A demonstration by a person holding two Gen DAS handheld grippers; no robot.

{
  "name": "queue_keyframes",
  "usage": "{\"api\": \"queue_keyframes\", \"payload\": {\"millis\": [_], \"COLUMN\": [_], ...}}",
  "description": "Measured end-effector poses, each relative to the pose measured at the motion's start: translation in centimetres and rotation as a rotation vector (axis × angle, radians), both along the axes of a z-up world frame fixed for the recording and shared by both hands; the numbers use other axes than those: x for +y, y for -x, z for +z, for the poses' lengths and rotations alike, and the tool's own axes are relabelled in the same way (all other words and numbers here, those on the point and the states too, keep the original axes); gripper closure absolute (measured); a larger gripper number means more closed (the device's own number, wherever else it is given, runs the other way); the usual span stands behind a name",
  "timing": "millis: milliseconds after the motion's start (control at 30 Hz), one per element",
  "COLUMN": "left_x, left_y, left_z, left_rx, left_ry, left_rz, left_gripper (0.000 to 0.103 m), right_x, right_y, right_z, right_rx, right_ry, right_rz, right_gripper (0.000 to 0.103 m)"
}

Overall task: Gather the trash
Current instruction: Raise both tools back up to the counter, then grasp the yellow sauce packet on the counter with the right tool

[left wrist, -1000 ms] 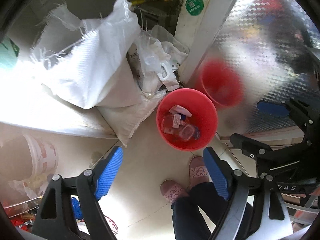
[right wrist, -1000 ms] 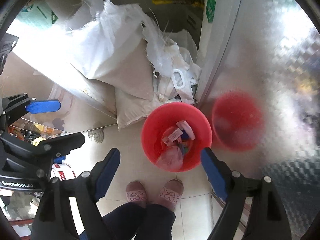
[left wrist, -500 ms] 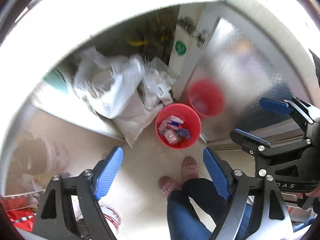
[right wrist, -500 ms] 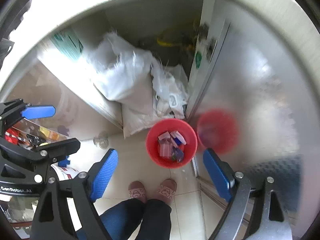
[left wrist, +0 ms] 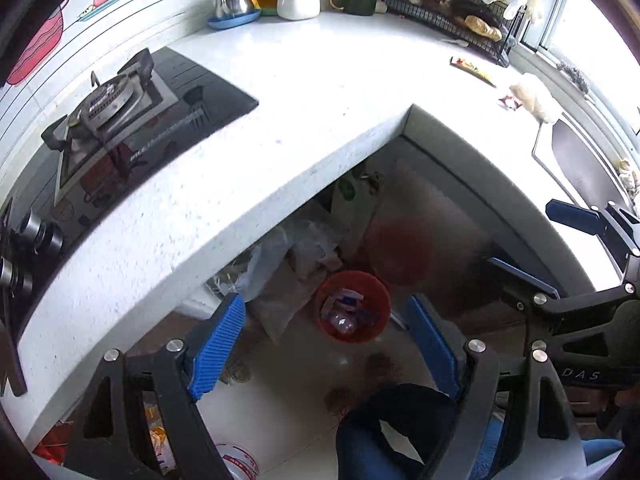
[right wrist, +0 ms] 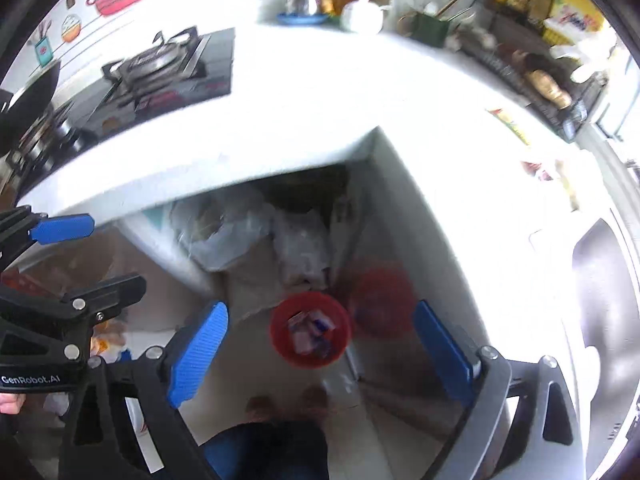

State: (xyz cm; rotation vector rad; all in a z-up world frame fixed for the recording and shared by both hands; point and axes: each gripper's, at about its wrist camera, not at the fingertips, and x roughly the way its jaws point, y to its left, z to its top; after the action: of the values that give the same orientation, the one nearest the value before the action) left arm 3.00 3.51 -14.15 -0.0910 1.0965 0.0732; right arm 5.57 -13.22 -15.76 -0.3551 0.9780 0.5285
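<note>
**Both grippers empty, high over the red bin**

Fingers on both grippers hold nothing: the left gripper (left wrist: pixel 324 344) has its blue pads spread wide, and the right gripper (right wrist: pixel 320 348) has its jaws opening, with only floor and bin seen far below between them.

Largest in both views is the white counter (left wrist: pixel 304 92), an L-shaped top wrapping an open space underneath. On it at the left sits the black stove (left wrist: pixel 132 120) with one round burner. A dark sink (right wrist: pixel 600 292) shows broadly in the right wrist view; the left wrist view catches only a dark sliver of it at the right edge. A wire rack (left wrist: pixel 452 12) stands at the back right.

Under the counter, pale sacks (right wrist: pixel 248 236) are heaped against the wall. Just beside them on the floor stands the red bin (left wrist: pixel 352 306), with wrappers and small packets lying inside it. A blurred red reflection (right wrist: pixel 380 300) of it shows on the shiny panel next to it. The person's slippers (right wrist: pixel 288 404) stand near the bin.

Still on the counter are a long yellow wrapper (left wrist: pixel 472 68) and, near it, a small red-and-white scrap (left wrist: pixel 508 101); the right wrist view shows both only as blurs.

Writing: "OMO" on a yellow pack at the rack in the left wrist view, "DAS" on the other gripper's body there, and "GenRobot.AI" on the gripper body seen from the right wrist.
</note>
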Motion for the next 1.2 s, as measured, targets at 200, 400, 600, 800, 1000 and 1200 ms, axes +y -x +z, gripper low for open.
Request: {"api": "queue_keyframes", "payload": {"millis": [200,400,600,800,1000,1200], "left_x": [-1.7,-3.8,-6.1,-7.6,-8.1,-7.9], "left_y": [-2.2,-6.0,-11.6,-18.1,-23.9,-28.7], "left_z": [2.7,4.3,5.0,5.6,5.8,5.4], "left_rx": [-0.044,-0.060,-0.063,-0.072,-0.064,-0.032], "left_ry": [-0.008,-0.017,-0.029,-0.017,-0.026,-0.021], "left_rz": [-0.077,-0.150,-0.212,-0.240,-0.241,-0.216], "left_gripper": [0.021,0.021,0.021,0.021,0.021,0.021], "right_x": [-2.1,-4.2,-5.9,-7.3,-7.8,-7.4], "right_y": [-1.5,-4.0,-7.8,-13.1,-18.7,-24.0], "right_z": [2.2,4.0,4.9,5.7,5.9,5.7], "right_rx": [-0.040,-0.062,-0.058,-0.070,-0.061,-0.016], "right_ry": [-0.004,-0.012,-0.015,-0.015,-0.017,-0.006], "right_rz": [-0.073,-0.155,-0.208,-0.242,-0.248,-0.190], "right_gripper": [0.008,0.008,0.008,0.008,0.008,0.008]}}
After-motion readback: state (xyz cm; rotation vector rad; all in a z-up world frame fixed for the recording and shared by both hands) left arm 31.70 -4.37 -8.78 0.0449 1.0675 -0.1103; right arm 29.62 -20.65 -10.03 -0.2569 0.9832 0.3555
